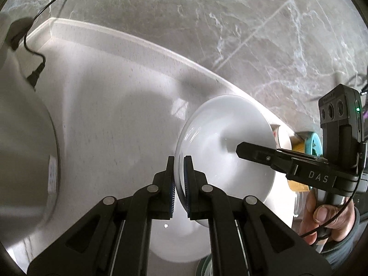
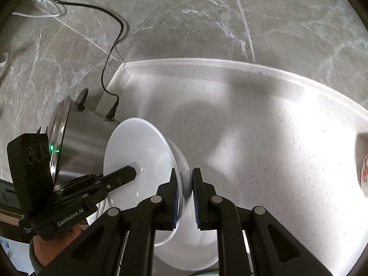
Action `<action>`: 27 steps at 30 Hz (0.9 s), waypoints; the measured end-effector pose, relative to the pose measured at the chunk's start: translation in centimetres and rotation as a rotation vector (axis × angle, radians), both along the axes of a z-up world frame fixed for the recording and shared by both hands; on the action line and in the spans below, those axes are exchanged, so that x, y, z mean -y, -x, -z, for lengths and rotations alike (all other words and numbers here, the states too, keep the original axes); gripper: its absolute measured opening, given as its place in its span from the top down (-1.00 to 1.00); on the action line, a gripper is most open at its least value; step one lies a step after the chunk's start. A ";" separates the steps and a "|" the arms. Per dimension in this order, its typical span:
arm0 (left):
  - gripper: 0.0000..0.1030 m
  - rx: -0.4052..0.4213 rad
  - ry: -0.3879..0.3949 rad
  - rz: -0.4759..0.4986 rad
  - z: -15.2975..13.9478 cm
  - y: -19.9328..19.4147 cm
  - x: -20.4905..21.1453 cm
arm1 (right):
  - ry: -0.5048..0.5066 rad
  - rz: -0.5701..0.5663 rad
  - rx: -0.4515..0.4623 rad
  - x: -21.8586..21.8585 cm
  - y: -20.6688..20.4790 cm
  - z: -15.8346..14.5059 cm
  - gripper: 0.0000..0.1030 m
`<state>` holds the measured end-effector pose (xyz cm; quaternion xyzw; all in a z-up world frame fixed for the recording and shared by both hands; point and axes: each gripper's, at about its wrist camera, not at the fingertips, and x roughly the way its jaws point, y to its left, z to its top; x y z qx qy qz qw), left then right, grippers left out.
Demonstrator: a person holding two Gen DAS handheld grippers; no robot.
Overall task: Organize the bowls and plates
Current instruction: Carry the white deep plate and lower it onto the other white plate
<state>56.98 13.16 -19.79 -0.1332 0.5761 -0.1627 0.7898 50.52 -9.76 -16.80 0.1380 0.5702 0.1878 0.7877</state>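
Bowl (image 1: pixel 220 138): white, held above the counter (image 1: pixel 110 115), tipped so its opening faces about 1 o'clock in the left view; base half hidden by fingers. Left gripper (image 1: pixel 179 161) clamped on the near rim; right gripper (image 2: pixel 184 174) clamped on the opposite rim. Hand (image 1: pixel 322 218) at 4 o'clock, partly cut off. Pot (image 2: pixel 80 138) at 9 o'clock, right view.
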 end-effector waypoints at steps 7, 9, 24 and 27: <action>0.90 -0.043 0.005 -0.003 1.8 3.8 -0.2 | 0.006 -0.001 -0.035 0.1 2.9 1.6 0.75; 0.90 -0.062 0.008 -0.007 2.6 4.8 -0.3 | 0.009 -0.001 -0.046 0.2 3.6 2.1 0.75; 0.90 -0.138 -0.045 0.003 8.0 7.7 0.4 | 0.066 0.004 -0.130 0.5 5.8 6.8 0.76; 0.90 -0.146 -0.053 0.008 8.9 7.4 0.8 | 0.080 0.004 -0.139 0.5 5.8 7.3 0.76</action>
